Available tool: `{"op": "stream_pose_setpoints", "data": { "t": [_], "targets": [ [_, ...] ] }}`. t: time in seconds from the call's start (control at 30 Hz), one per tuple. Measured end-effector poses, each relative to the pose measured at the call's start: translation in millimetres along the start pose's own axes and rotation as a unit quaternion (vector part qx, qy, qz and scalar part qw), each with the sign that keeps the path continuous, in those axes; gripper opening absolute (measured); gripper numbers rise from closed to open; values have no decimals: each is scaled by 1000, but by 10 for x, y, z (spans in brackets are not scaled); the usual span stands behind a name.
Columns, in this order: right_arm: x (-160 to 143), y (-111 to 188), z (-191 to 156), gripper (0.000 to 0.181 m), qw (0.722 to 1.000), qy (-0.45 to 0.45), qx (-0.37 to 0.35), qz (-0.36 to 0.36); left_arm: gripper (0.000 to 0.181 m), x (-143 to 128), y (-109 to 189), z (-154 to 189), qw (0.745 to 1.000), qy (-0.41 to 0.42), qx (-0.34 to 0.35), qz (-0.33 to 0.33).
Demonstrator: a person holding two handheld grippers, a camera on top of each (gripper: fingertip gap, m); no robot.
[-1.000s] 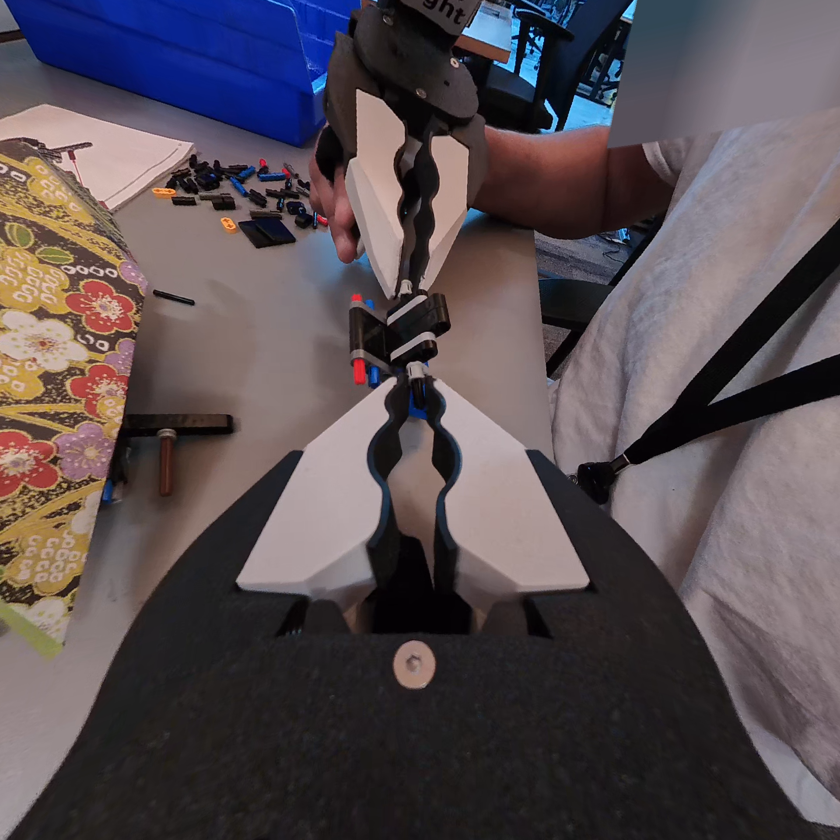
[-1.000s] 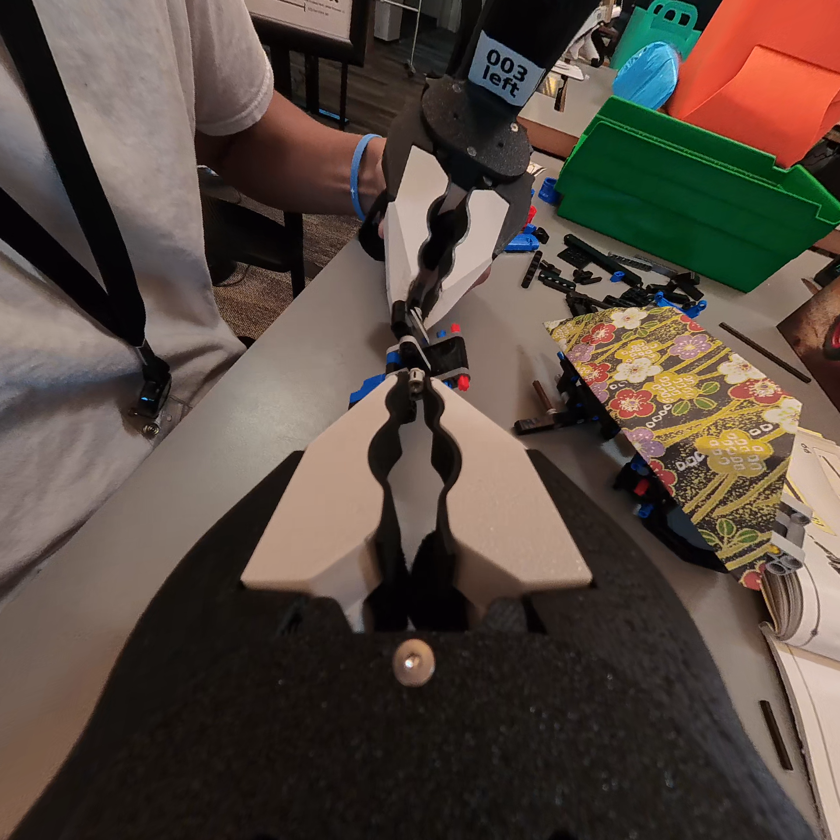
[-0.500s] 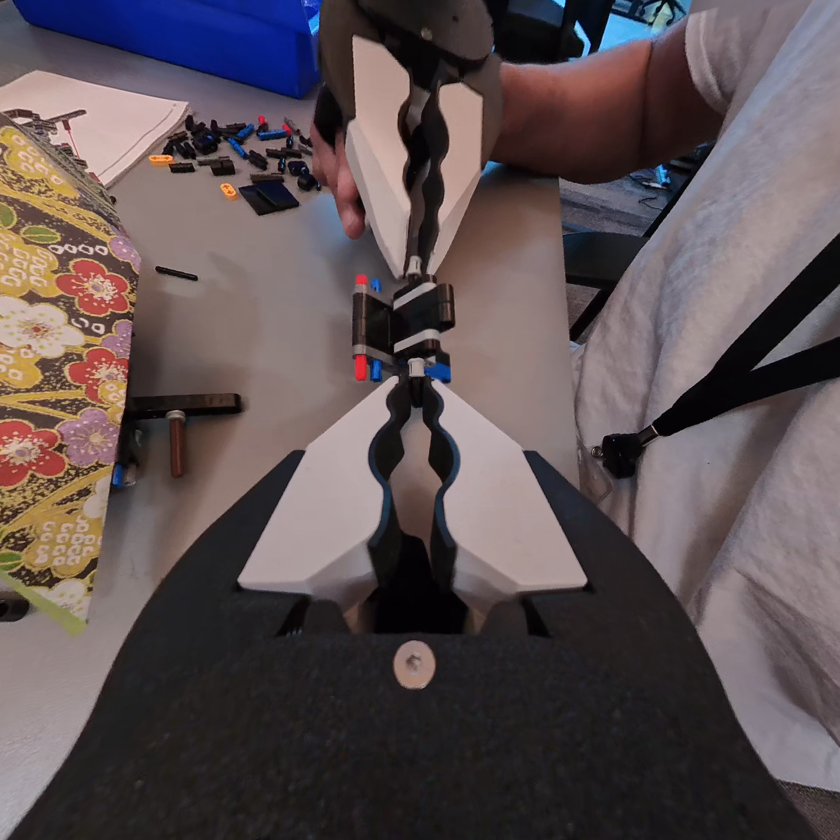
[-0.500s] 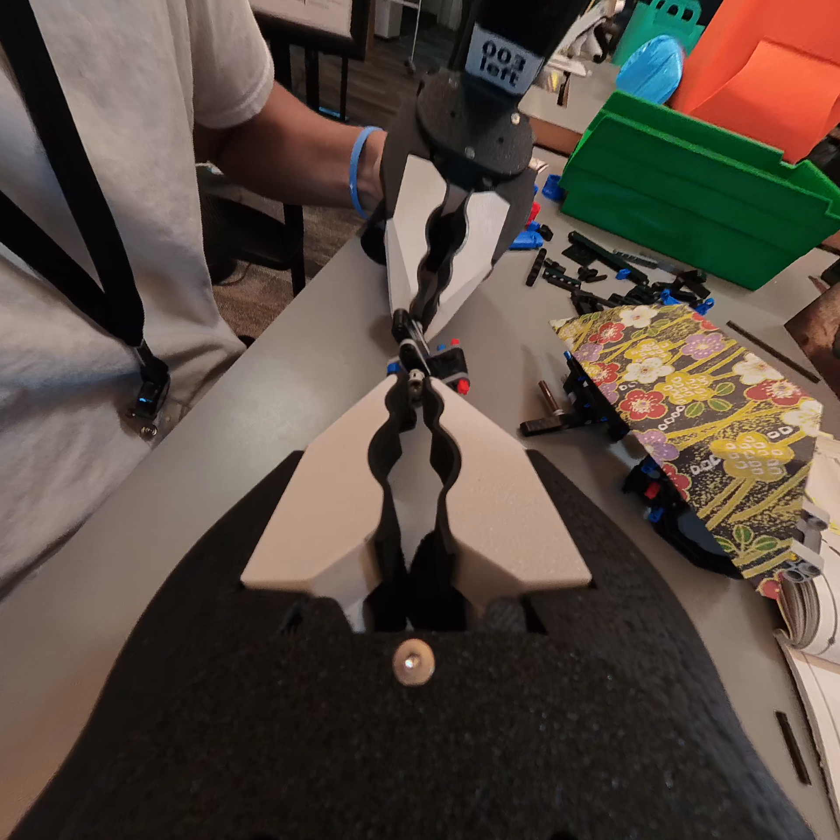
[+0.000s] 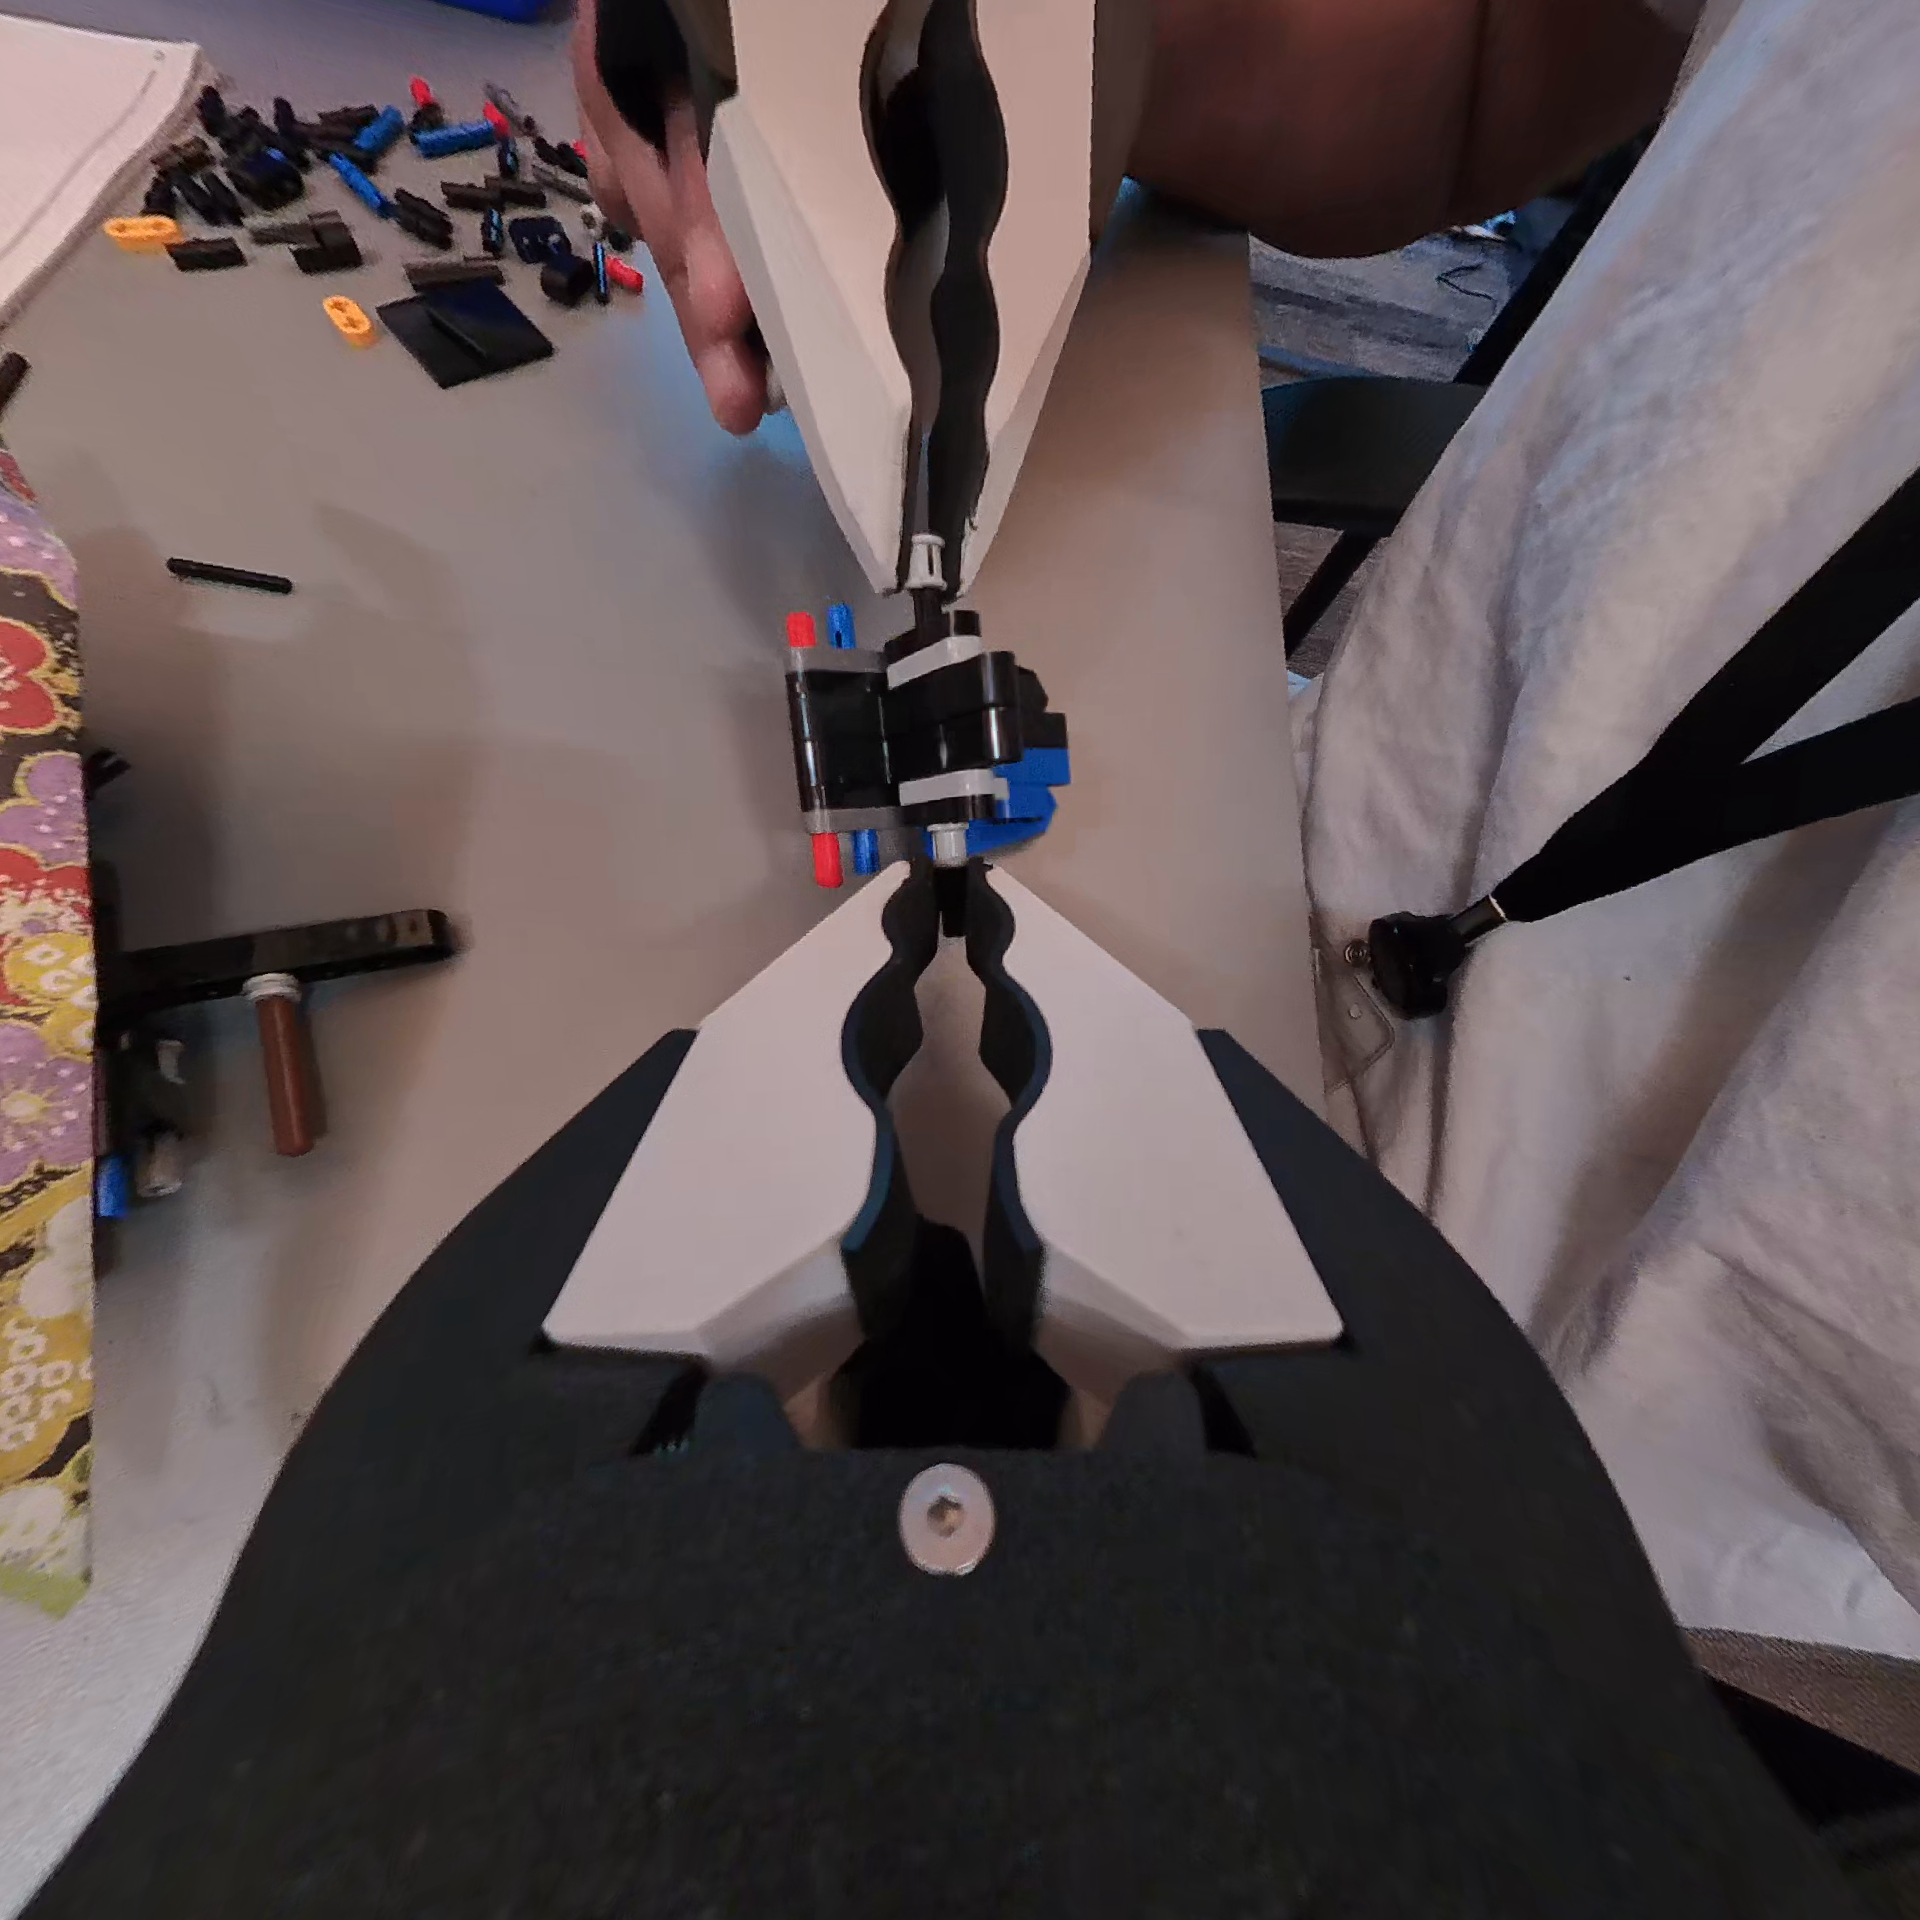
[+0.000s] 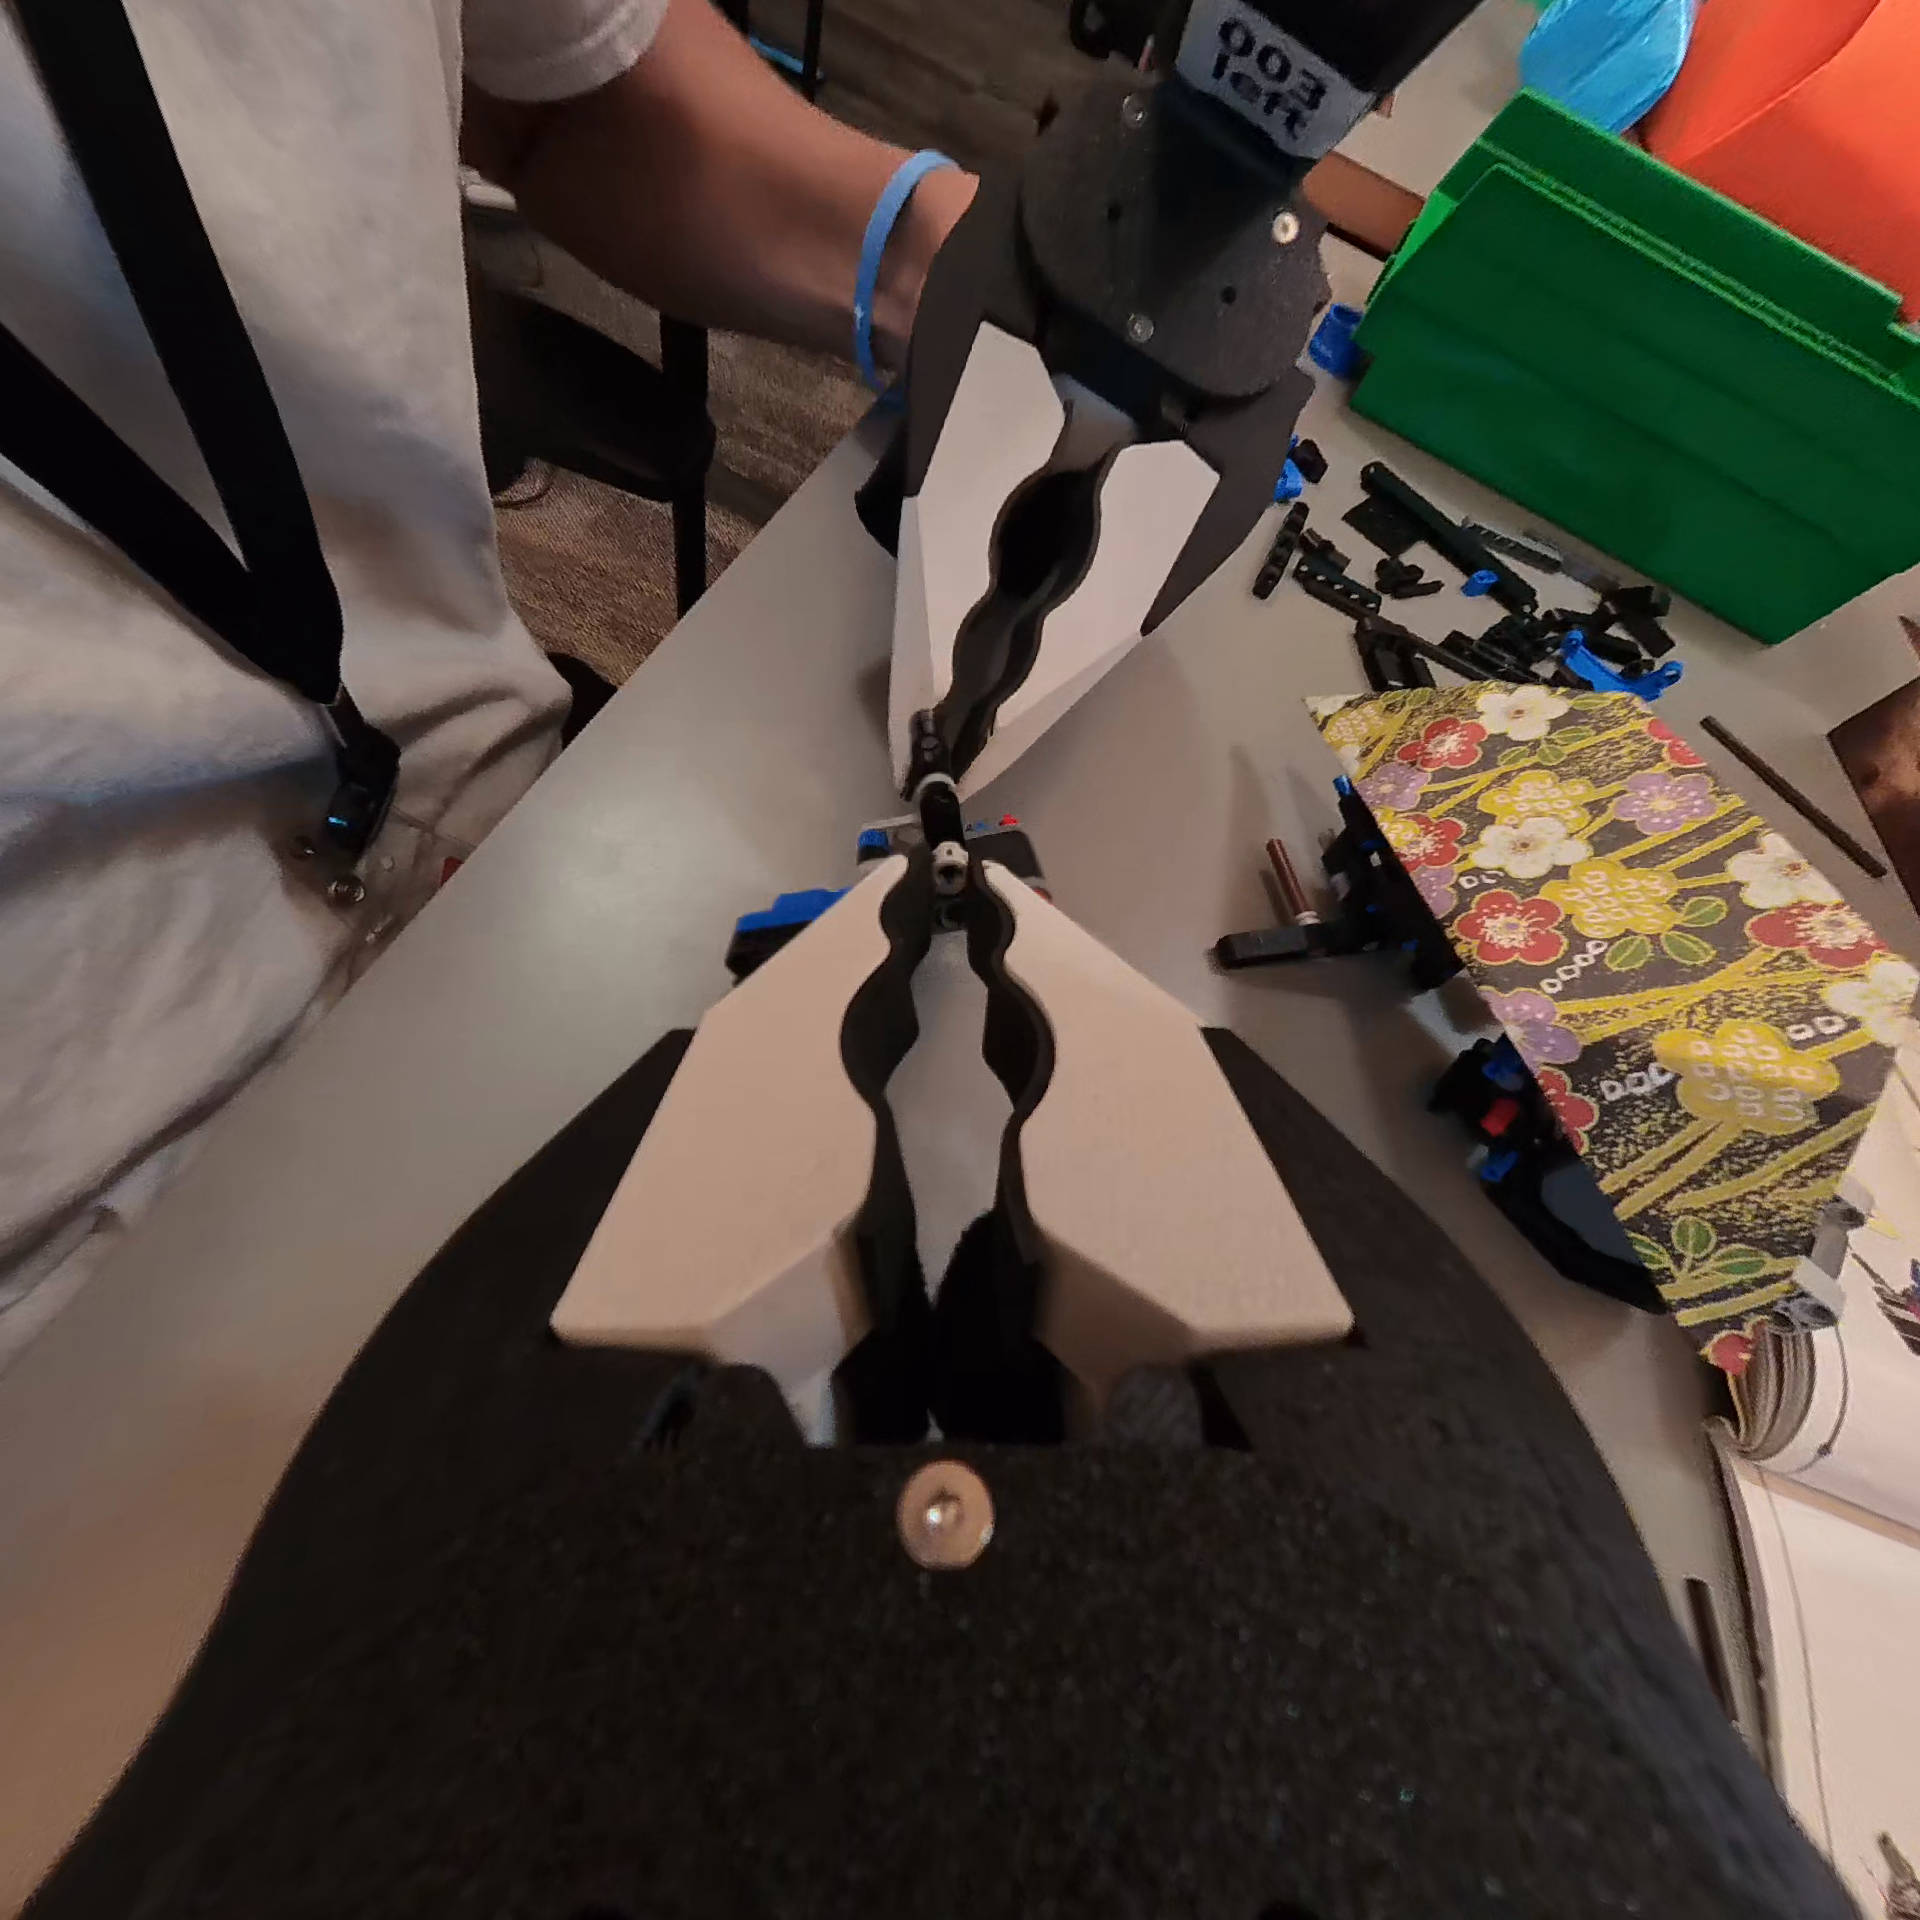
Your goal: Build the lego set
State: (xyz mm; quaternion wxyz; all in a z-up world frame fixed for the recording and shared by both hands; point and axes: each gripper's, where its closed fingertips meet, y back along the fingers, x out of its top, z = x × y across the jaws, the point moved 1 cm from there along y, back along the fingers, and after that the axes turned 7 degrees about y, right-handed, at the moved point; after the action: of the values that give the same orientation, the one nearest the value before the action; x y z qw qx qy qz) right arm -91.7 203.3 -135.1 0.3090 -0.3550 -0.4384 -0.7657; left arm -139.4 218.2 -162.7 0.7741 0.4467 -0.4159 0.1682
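Observation:
A small lego assembly (image 5: pixel 935 727) of black, grey and blue pieces with red and blue pins hangs above the grey table (image 5: pixel 468 727), held between both grippers. My left gripper (image 5: pixel 951 899) is shut on the black axle end at its near side. My right gripper (image 5: pixel 928 566) comes from the far side and is shut on the grey-white bush at the other end. In the right wrist view my right gripper (image 6: pixel 945 873) hides most of the assembly (image 6: pixel 784 914), and the left gripper (image 6: pixel 928 764) faces it tip to tip.
Loose lego pieces (image 5: pixel 416 208) lie at the far left. A larger model under a floral panel (image 6: pixel 1662 935) stands beside a black beam with a brown pin (image 5: pixel 281 945). A green bin (image 6: pixel 1662 364) and an instruction booklet (image 6: pixel 1818 1507) lie to the right. The person's shirt (image 5: pixel 1662 831) borders the table edge. The grippers' ends are close to 5 cm from one another.
Both grippers keep their hold on the assembly. Each gripper looms larger in the other's view. The assembly has turned a little, showing more blue on its right side.

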Motion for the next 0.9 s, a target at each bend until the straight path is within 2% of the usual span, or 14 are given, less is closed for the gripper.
{"op": "stream_pose_setpoints", "data": {
  "t": [0.77, 0.9],
  "targets": [
    [-123, -98, -94, 5, 999, -32, 35, -6, 3, -125, -95, 29, 998, 5, -18, -55],
    [-333, -139, -149, 5, 996, -25, 48, -67, 3, -46, -57, 58, 999, 9, -36, -27]
  ]
}}
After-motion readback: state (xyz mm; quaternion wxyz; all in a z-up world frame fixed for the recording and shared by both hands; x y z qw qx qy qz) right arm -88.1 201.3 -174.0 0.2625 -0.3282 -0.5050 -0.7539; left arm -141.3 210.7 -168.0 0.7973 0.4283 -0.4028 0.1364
